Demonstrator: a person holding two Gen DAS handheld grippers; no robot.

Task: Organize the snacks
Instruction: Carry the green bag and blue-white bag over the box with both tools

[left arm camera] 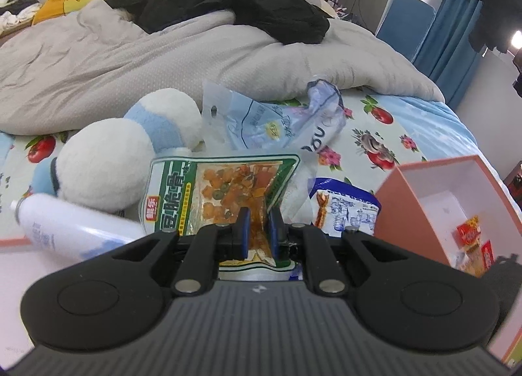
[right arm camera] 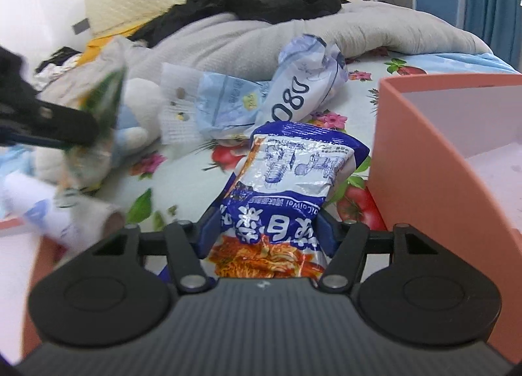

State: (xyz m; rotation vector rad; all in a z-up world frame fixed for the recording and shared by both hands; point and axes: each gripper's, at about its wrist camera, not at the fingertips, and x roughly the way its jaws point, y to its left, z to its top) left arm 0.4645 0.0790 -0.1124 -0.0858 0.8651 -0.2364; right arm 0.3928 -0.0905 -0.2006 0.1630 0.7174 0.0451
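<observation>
Behind everything is a bed (left arm camera: 407,121) with a fruit-print sheet and a grey duvet (left arm camera: 98,59). On the left lie a white spray can (left arm camera: 62,229) and a plush toy (left arm camera: 107,160). The left gripper (left arm camera: 259,226) has its fingers narrow on the green snack pouch (left arm camera: 222,193), pinching only its edge, so the pouch may slip or tear. The right gripper (right arm camera: 264,232) grips the blue noodle packet (right arm camera: 293,173) just beside the pink box (right arm camera: 424,154); it could catch on the box wall. Only the left view shows red snacks (left arm camera: 473,239) inside the box.
</observation>
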